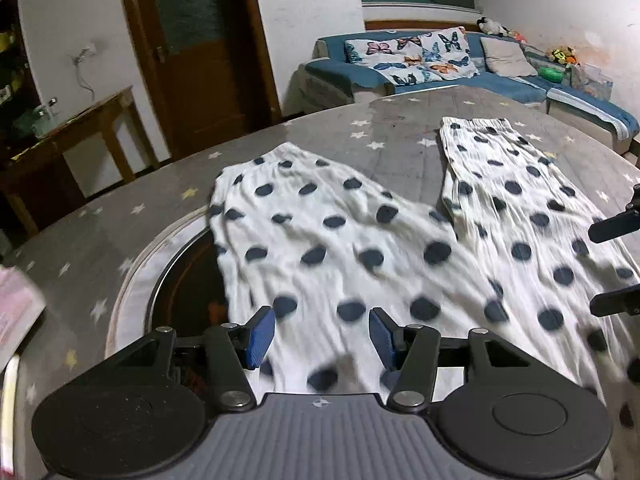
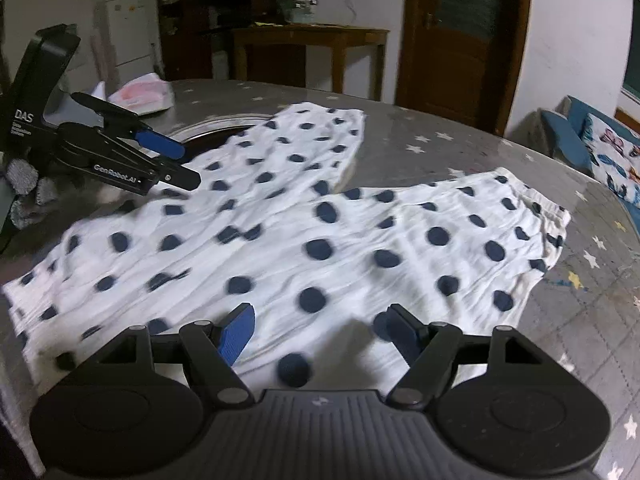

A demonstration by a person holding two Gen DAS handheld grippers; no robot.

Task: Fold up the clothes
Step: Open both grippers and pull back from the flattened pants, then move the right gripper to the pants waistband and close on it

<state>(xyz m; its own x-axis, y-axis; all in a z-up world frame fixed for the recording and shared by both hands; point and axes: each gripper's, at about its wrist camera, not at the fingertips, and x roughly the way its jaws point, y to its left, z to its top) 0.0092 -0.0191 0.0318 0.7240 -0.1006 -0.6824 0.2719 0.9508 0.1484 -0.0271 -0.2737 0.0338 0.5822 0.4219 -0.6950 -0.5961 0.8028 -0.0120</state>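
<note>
White trousers with dark blue dots (image 1: 360, 236) lie spread flat on the grey star-patterned table (image 1: 120, 200), the two legs splayed apart in a V. My left gripper (image 1: 322, 334) is open and empty, hovering just above the cloth near its left leg. It also shows in the right wrist view (image 2: 176, 164), open at the left. My right gripper (image 2: 320, 332) is open and empty, low over the trousers (image 2: 320, 232). Its fingers (image 1: 612, 228) show at the right edge of the left wrist view.
A round glass inset (image 1: 184, 280) in the table lies partly under the left leg. A pink-and-white folded item (image 2: 140, 94) sits at the table's far left. A blue sofa (image 1: 460, 72), a wooden side table (image 1: 72, 136) and a door (image 1: 200, 40) stand beyond.
</note>
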